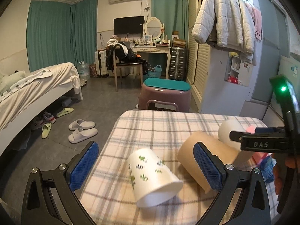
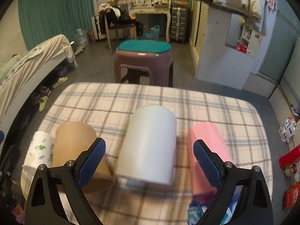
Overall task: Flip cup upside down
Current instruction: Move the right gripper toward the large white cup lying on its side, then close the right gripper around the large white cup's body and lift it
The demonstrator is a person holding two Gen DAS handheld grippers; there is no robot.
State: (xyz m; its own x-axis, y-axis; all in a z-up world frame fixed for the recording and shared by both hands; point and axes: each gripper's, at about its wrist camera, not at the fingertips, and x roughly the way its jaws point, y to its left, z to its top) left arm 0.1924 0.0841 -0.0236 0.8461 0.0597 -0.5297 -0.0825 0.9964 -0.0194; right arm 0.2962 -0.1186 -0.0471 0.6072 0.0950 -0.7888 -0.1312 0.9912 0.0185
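On plaid cloth [image 2: 206, 108], smooth cylindrical cups [image 2: 150, 146] lie toppled between both gaping tongs [image 2: 149, 161].

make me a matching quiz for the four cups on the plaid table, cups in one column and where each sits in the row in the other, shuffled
Going by the right wrist view.

Cups:
1. leaf-print cup
2. brown cup
3. white cup
4. pink cup

Places on the plaid table:
A. between the open right tongs
B. far left end of the row
C. far right end of the row
D. second from left, touching the leaf-print one

Pairs: 1-B, 2-D, 3-A, 4-C
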